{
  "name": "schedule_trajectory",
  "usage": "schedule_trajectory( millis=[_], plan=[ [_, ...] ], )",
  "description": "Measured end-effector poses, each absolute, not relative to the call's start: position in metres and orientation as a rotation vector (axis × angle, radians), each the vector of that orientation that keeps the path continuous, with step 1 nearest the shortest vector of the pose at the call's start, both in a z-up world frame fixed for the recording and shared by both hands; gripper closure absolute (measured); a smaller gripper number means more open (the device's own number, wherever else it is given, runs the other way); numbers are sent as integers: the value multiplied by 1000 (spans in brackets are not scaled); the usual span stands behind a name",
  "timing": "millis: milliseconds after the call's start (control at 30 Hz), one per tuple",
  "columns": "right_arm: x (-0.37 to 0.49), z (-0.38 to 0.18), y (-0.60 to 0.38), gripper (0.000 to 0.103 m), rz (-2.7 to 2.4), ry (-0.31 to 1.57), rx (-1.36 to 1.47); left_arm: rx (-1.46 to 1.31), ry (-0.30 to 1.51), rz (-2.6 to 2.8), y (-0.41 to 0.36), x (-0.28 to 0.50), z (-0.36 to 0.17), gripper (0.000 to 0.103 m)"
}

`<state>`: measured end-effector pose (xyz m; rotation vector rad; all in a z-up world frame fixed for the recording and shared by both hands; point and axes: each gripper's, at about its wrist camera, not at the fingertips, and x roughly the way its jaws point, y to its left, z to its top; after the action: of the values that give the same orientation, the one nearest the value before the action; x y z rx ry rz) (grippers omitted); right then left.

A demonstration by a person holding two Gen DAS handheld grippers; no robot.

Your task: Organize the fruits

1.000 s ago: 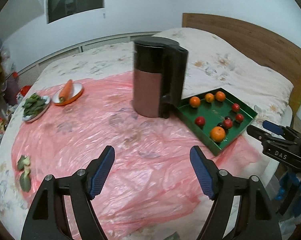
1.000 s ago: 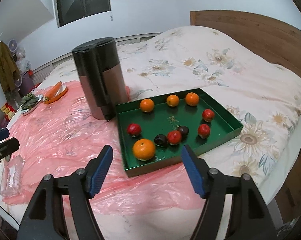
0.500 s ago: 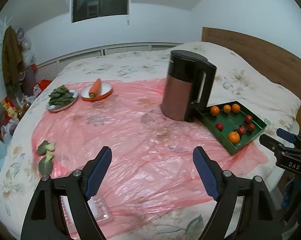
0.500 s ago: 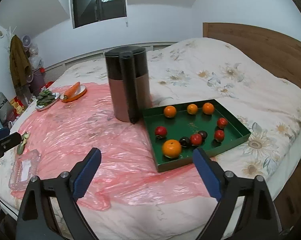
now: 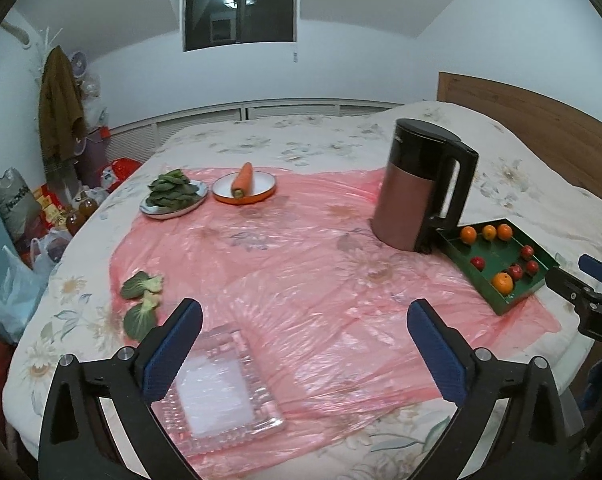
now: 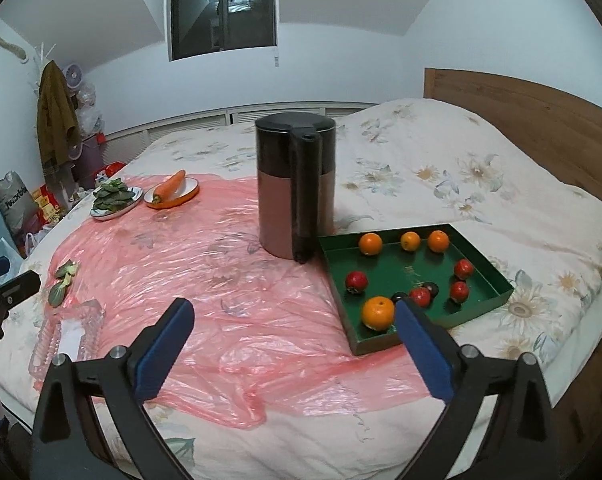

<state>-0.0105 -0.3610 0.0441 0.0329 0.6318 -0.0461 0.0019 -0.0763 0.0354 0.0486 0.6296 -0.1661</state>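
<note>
Bed: we see both cameras take in far more of it than 1 second ago, so we judge both grippers have drawn back and up from the work.
Pink sheet: it covers the near half of the bed, and everything below rests on or beside it.
Kettle: upright, touching the tray's near corner.
Green tray: it holds all the fruit, none lying outside it.
Oranges: 3 in a row along the far wall, 1 larger at the near edge.
Red fruits: 4 scattered, with 2 dark ones among them, so the sorting looks incomplete.
Left gripper: spread wide, holding nothing, above a clear dish.
Right gripper: wide apart, empty, well short of the tray.
</note>
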Motion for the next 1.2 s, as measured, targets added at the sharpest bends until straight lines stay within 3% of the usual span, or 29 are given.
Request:
schedule_trajectory(
  millis=[1200],
  plan=[
    [-10,27,-324,0,-23,615,-32,32,643,-144,-50,-5,26,2]
  ],
)
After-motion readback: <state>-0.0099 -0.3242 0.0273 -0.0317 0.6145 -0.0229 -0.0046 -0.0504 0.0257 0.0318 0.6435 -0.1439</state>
